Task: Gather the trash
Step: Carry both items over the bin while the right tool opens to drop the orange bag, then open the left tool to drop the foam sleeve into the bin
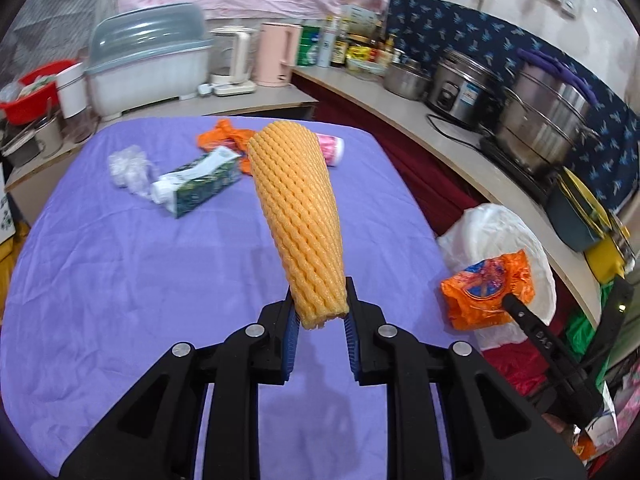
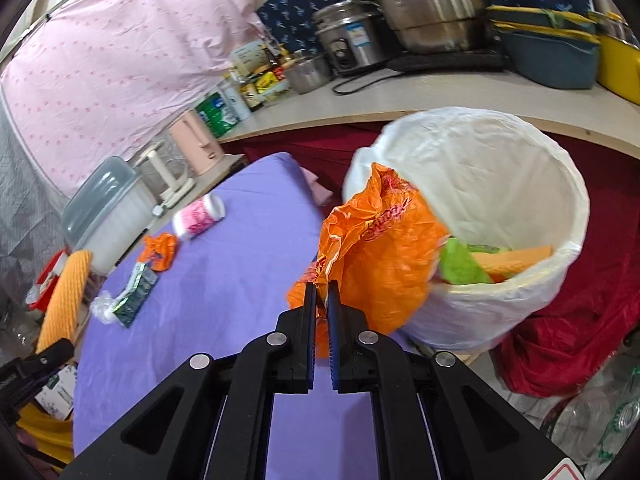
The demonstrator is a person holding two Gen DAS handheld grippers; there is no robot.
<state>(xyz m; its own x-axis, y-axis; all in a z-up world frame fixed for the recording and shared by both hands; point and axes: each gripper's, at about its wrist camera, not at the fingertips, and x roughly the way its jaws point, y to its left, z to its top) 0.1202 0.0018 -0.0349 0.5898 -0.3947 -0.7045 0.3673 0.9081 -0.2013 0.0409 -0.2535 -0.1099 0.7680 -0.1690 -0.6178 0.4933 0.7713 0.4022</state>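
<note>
We hold two grippers over a table (image 1: pixel 120 280) under a purple cloth; our left gripper (image 1: pixel 320 312) is clamped on the near end of an orange foam net (image 1: pixel 298 216), its blue pads pressing the sleeve from both sides, and the net stands up and away from us, tilted a little to the left, clear of the cloth; in the right wrist view the same net (image 2: pixel 66 296) shows at the far left edge; our right gripper (image 2: pixel 322 300) has its jaws nearly together, pinched on a fold of an orange bag (image 2: pixel 380 256), which hangs crumpled just beside the near left wall of the bin (image 2: pixel 472 312) and rises against its rim; from the left wrist view that bag (image 1: pixel 486 292) sits at the right, off the table edge, in front of the bin; the bin is lined with a white plastic liner and stands to the right of the table, below a curved counter (image 2: pixel 440 96); inside it we see a green scrap (image 2: pixel 460 264) and another piece of orange foam (image 2: pixel 516 264) lying against the right wall; on the far part of the cloth lie more bits of trash: a green carton (image 1: pixel 200 184) on its side, a clear wrapper (image 1: pixel 128 172) touching its left end, a crumpled orange wrapper (image 1: pixel 224 136) behind it, and a pink and white bottle (image 1: pixel 332 148) lying on its side, partly hidden by the net; on the counter stand steel pots (image 1: pixel 544 120) and a rice cooker (image 1: pixel 456 80).
</note>
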